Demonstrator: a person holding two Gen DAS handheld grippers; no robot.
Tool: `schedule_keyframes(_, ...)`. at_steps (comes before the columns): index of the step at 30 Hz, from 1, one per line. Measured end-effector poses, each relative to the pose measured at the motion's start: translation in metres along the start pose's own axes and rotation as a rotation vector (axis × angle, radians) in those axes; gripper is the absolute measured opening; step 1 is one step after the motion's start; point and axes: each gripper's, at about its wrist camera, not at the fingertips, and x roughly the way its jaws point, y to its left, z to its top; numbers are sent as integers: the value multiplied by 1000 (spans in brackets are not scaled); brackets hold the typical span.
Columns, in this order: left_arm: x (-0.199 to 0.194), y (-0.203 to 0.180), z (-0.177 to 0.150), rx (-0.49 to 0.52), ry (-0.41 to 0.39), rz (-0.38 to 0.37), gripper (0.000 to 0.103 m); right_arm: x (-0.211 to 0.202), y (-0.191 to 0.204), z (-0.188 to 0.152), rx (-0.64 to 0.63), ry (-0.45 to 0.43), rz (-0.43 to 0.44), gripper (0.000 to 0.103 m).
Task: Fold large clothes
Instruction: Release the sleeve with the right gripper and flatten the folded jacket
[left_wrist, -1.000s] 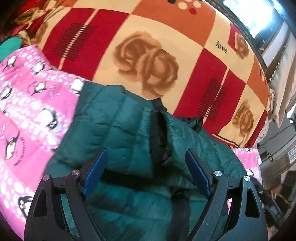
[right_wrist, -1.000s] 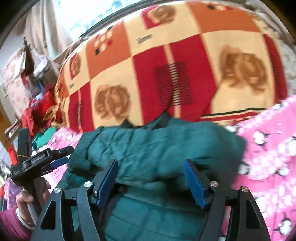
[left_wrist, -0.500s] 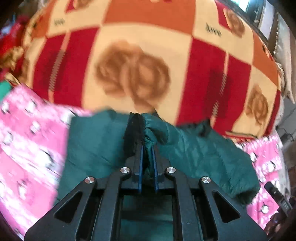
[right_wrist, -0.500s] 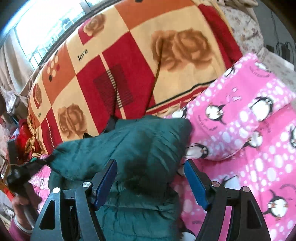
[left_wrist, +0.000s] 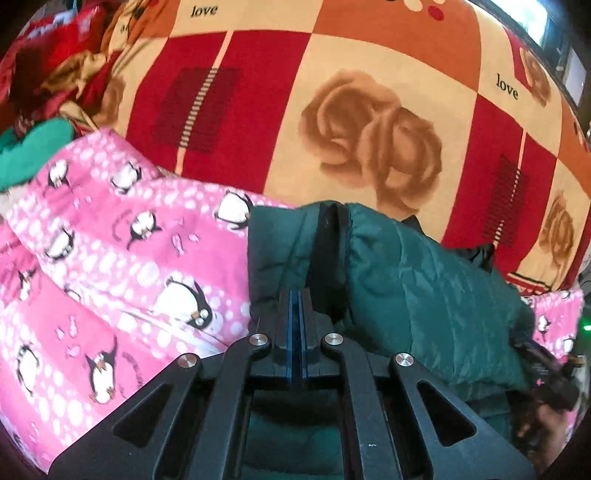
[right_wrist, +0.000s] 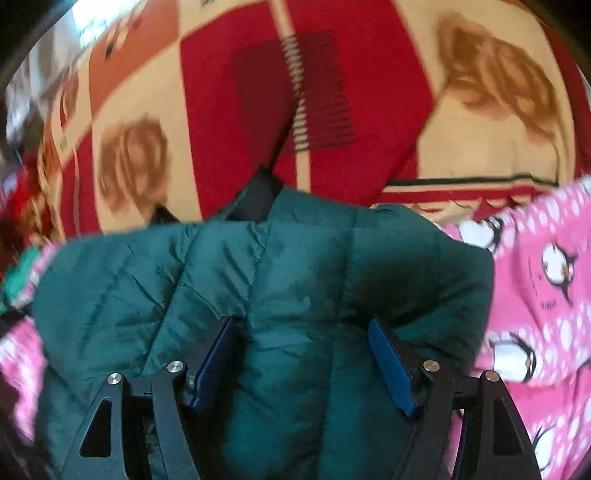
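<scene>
Green quilted jacket (right_wrist: 303, 295) lies crosswise before us on pink penguin blanket (left_wrist: 110, 258). Left tool (left_wrist: 296, 306) clamped on its black edge; right tool (right_wrist: 303, 354) spread apart over middle, nearer the bulk.

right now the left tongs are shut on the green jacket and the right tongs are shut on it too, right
Not quite. The left tongs are shut on the green jacket, but the right tongs are open: the right wrist view shows their blue pads spread wide apart with the jacket's fabric lying between them.
</scene>
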Motion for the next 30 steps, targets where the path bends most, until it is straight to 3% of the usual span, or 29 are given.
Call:
schedule_keyframes(4,-13,-4,4,-1,-17,-29,6,-21,-6,0,33,-14,22,73)
schedule_keyframes(6,-23,-9,6,14,-44,-37,28,-41,-13,-1,64,-54,47,73)
schedule_keyframes(7,-29,-11,7,12,-65,-51,50,-52,-17,-3,75,-70,58,73)
schedule_keyframes(8,-33,-12,9,6,-82,-62,65,-60,-19,-4,79,-80,63,73)
schedule_keyframes(9,-40,-15,10,-6,-115,-80,68,-66,-20,-5,79,-86,64,73)
schedule_keyframes(11,-45,-23,12,-6,-146,-91,68,-74,-19,-7,71,-80,61,73)
schedule_keyframes(13,-39,-34,15,15,-123,-85,68,-75,-16,-14,50,-51,56,73)
schedule_keyframes(20,25,-51,-3,86,73,50,68,-37,3,-33,-90,24,-16,73)
schedule_keyframes(25,31,-49,-20,104,45,57,69,-16,-9,-30,-32,31,-4,73)
schedule_keyframes(30,32,-46,-22,103,44,59,69,-47,-9,-27,21,-17,16,73)
